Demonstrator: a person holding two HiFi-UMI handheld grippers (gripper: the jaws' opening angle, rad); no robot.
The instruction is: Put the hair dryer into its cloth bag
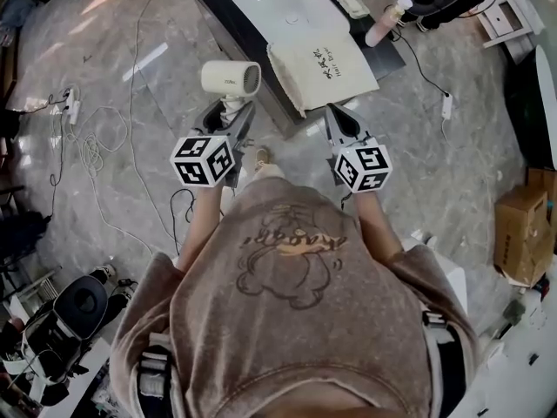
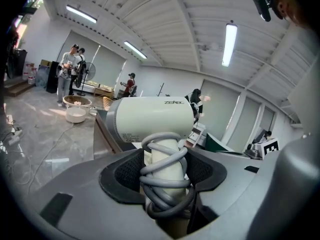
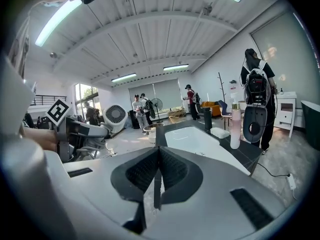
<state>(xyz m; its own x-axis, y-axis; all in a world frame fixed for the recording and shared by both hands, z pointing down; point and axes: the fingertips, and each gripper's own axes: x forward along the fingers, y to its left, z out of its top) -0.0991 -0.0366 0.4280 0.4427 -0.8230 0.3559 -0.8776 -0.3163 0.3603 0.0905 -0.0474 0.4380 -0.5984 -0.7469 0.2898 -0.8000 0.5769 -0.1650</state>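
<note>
While my left gripper (image 1: pixel 233 116) clenched the hair dryer (image 1: pixel 231 77) by its handle in mid-air, my right gripper (image 1: pixel 341 120) was closed, empty. I judged this the carry; next, the cloth bag (image 1: pixel 324 74) ahead needed opening.

Count on inspection:

- one cream plastic hair dryer (image 1: pixel 231 78)
- one cream printed cloth bag (image 1: pixel 324 70)
- two grey hand-held grippers: left hand-held gripper (image 1: pixel 233 113), right hand-held gripper (image 1: pixel 336 113)
- one white oval basin (image 1: pixel 278 7)
- one pink bottle (image 1: pixel 383 29)
- one brown cardboard box (image 1: pixel 520 233)
</note>
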